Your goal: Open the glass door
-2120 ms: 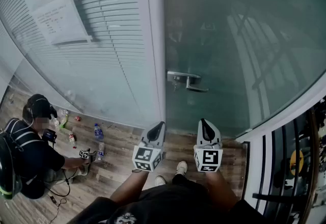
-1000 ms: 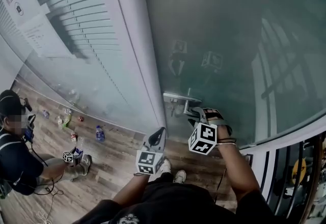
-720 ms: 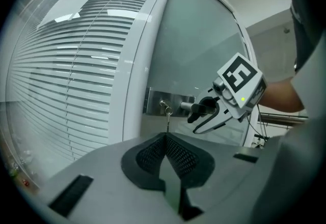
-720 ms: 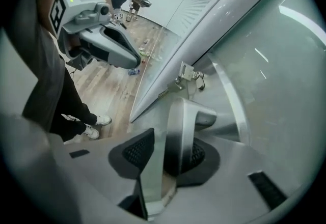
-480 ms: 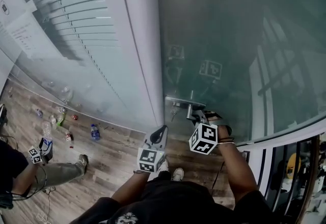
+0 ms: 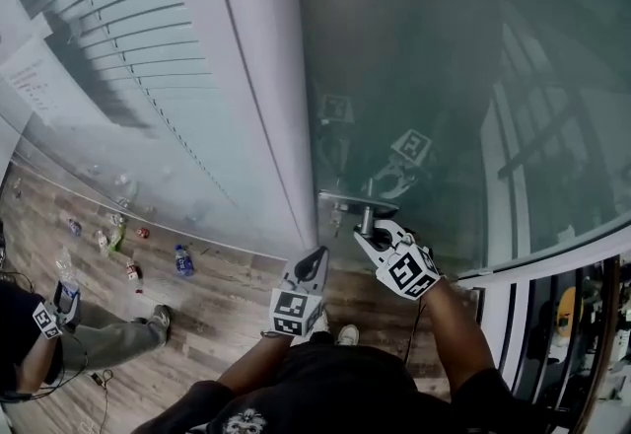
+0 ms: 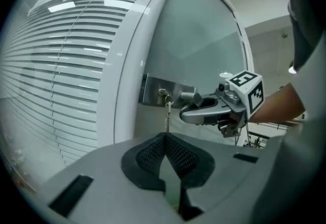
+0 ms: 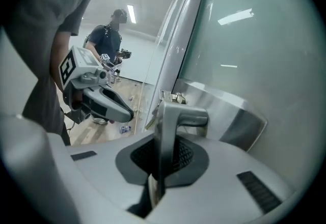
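The frosted glass door (image 6: 473, 77) fills the upper right of the head view, its metal lock plate (image 6: 338, 197) near the white frame. My right gripper (image 6: 375, 241) is shut on the door handle (image 6: 367, 219). In the right gripper view the handle's lever (image 8: 164, 131) runs straight down between the pressed pads (image 8: 152, 187). My left gripper (image 6: 315, 262) hangs lower left of the handle, apart from it, shut on nothing. In the left gripper view its pads (image 7: 153, 154) meet at the tip below a key (image 7: 166, 100) in the lock, beside the right gripper (image 7: 206, 114).
A white door frame post (image 6: 261, 126) separates the door from a glass wall with blinds (image 6: 128, 47). Bottles (image 6: 182, 259) lie scattered on the wood floor. A person (image 6: 44, 343) crouches at the far left. A dark railing (image 6: 592, 343) stands at the right.
My right gripper has closed on the handle, then rolled and sunk a little with it. The left gripper has edged closer to the door. The person at the left has slid towards the picture's edge.
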Demonstrator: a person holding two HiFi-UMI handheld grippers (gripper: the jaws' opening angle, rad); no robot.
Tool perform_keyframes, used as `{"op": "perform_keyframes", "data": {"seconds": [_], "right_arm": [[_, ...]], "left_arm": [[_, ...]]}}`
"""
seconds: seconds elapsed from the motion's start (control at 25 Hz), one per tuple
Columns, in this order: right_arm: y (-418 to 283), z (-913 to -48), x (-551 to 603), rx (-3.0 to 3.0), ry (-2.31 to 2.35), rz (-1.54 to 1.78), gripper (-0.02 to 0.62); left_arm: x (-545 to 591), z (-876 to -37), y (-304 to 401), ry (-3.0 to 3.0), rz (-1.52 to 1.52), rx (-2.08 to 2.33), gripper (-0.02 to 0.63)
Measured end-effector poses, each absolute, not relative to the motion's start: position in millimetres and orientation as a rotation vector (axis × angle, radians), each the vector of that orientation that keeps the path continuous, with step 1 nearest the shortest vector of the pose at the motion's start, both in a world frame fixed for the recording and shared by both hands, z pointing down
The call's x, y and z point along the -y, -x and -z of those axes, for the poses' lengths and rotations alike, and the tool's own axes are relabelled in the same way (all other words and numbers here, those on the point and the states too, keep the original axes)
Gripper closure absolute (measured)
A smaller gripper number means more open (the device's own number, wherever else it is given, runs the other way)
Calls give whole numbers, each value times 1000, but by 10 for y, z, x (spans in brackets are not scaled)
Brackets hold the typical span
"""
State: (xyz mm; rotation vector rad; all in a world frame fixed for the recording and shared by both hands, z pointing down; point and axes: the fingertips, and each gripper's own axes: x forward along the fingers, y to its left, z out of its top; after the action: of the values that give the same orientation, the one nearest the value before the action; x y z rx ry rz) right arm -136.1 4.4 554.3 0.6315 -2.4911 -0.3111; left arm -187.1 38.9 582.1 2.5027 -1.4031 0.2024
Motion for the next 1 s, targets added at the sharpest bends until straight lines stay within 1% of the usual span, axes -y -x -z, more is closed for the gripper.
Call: {"op": "perform_keyframes", "data": {"seconds": [0.2, 0.6, 1.0], "right_arm": [[1389, -5574, 30, 2500, -540, 251, 578], [1327, -5615, 417, 2507, -573, 221, 578], [1232, -5635, 1111, 2506, -624, 139, 578]], "left_arm": [[-282, -5822, 1831, -2536, -206, 1387, 600], [-148, -5743, 1738, -2628, -227, 1361, 600], [156, -5655, 1699, -2573, -195, 1337, 600]]}}
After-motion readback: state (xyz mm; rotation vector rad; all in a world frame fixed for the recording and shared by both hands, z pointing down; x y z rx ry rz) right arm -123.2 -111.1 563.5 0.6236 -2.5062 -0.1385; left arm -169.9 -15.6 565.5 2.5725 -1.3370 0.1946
